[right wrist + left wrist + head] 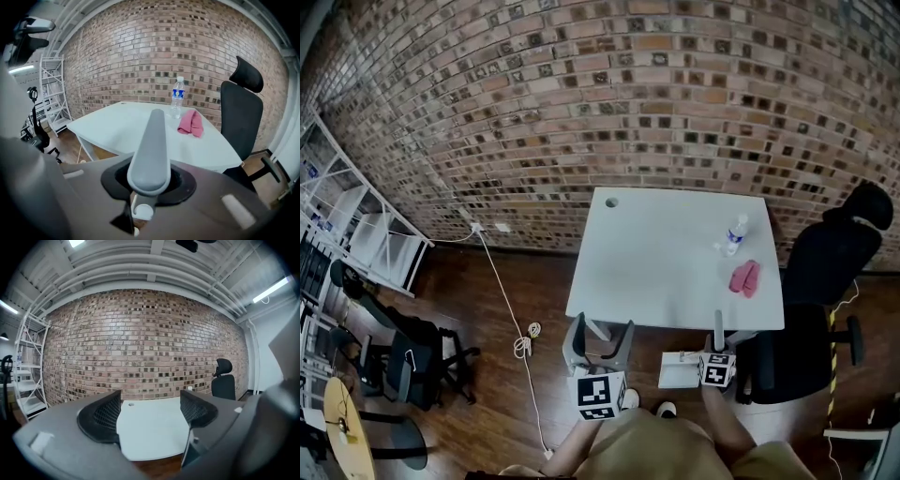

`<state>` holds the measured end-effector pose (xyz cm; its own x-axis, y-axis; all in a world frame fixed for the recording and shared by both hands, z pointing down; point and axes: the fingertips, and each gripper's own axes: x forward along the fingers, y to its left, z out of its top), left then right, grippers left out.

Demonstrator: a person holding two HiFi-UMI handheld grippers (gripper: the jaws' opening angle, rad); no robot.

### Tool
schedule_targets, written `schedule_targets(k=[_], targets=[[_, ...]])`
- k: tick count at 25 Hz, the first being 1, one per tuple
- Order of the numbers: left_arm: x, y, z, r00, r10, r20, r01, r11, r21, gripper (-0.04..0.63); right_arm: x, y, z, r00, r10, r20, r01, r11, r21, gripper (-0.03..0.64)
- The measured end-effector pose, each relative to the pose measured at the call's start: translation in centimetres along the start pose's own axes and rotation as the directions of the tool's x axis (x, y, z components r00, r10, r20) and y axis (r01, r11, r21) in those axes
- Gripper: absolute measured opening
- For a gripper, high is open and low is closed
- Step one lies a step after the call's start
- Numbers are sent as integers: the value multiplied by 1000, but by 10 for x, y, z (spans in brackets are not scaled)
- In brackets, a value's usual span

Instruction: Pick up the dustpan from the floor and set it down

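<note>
Right gripper (pixel 149 183): clamped tight on the dustpan's grey handle (pixel 151 140), which stands up between the jaws and leans toward the table.
Dustpan (pixel 679 369): the white pan is down low over the wood floor (pixel 450 291), at 5 o'clock in the head view, just off the table's near edge. Whether it touches the boards, I can't tell.
Left gripper (pixel 150 420): jaws apart, black mesh pads (pixel 101 418) facing each other, only the table showing between them. It sits at 9 o'clock from the dustpan.
Table (pixel 656 272): white, dead ahead at 12 o'clock.
Bottle (pixel 733 234): clear with a blue label, print too small to read, at the table's 2 o'clock.
Cloth (pixel 744 277): pink and folded, at 5 o'clock from the bottle, near it.
Chair (pixel 825 272): black, at the table's 3 o'clock.
Marker cube (pixel 597 396): black-and-white square patterns, on the left gripper.
</note>
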<state>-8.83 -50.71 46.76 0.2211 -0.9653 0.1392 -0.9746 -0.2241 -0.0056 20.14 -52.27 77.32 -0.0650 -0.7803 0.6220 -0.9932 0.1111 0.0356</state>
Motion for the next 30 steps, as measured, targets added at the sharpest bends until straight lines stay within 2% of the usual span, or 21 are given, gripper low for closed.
schedule_targets(k=[7,12,13,16,18,21,24,27,30], targets=[[0,9,-7,1000,19,-24,-19,1000,6,376,36,-7,0,999,11,-46,-11,1000,0,72],[2,9,-10,999,23,-32,-22,1000,19,376,56,-18,3,999,1,-55,2,999,42,74],[2,9,-12,999,18,-38,-18,1000,17,376,59,-19,6,999,4,-51,-1,998,55,99],[4,9,-16,998,10,-54,-10,1000,8,376,62,-15,11,998,52,-43,-48,994,94,302],[5,8,-17,998,7,-59,-6,1000,3,376,55,-11,14,996,79,-32,-76,993,87,348],[9,5,-19,998,-3,-59,3,1000,1,376,33,-11,21,995,95,30,-97,990,102,368],[14,2,-18,998,-16,-53,16,1000,-1,376,0,-14,44,985,105,134,-123,983,133,368],[17,2,-15,999,-20,-47,20,1000,-3,376,-40,-10,90,953,135,270,-175,976,128,368],[22,-1,-11,999,-34,-33,34,999,-6,376,-83,-5,143,904,146,402,-195,977,84,368]])
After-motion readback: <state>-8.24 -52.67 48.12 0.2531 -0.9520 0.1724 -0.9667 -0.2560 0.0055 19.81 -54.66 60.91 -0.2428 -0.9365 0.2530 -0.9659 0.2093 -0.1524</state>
